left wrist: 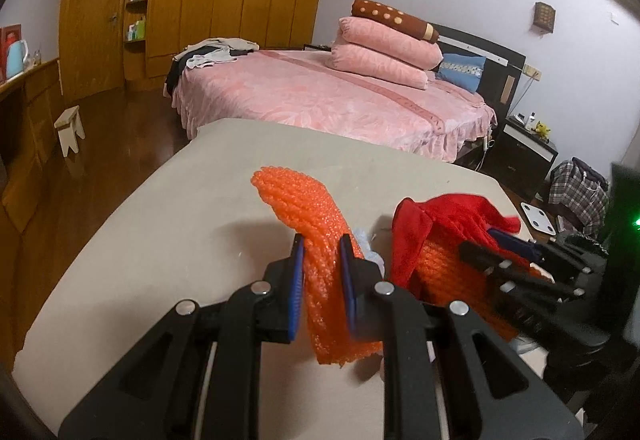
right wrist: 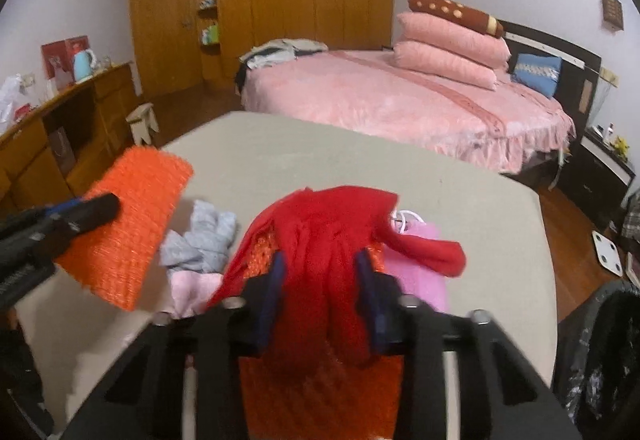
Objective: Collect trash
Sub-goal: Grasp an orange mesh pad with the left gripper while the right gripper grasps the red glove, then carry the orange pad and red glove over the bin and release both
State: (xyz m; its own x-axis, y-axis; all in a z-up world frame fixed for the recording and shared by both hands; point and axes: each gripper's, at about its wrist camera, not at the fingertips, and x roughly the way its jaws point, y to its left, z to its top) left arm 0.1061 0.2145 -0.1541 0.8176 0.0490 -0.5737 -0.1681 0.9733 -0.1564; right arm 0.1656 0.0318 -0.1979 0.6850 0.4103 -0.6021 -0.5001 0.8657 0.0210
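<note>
The left gripper (left wrist: 322,260) was clamped tight on a sheet of orange foam netting (left wrist: 308,224), which stood up between its blue pads and curled away toward eleven o'clock above the beige table (left wrist: 160,240). At three o'clock from it in the left wrist view, the right gripper (left wrist: 486,246) was closed on a red cloth (left wrist: 444,224) bunched over a second orange net.

In the right wrist view the right gripper (right wrist: 320,272) had the red cloth (right wrist: 332,236) pinched between its pads, the cloth draping forward and down over that second orange net (right wrist: 320,388). A crumpled grey rag (right wrist: 204,236) lay on the table at ten o'clock from the fingers, with a pale pink piece (right wrist: 192,288) just below it and a pink bag (right wrist: 416,272) at two o'clock, partly under the cloth. A black-lined bin (right wrist: 600,340) stood off the table's edge at four o'clock.
</note>
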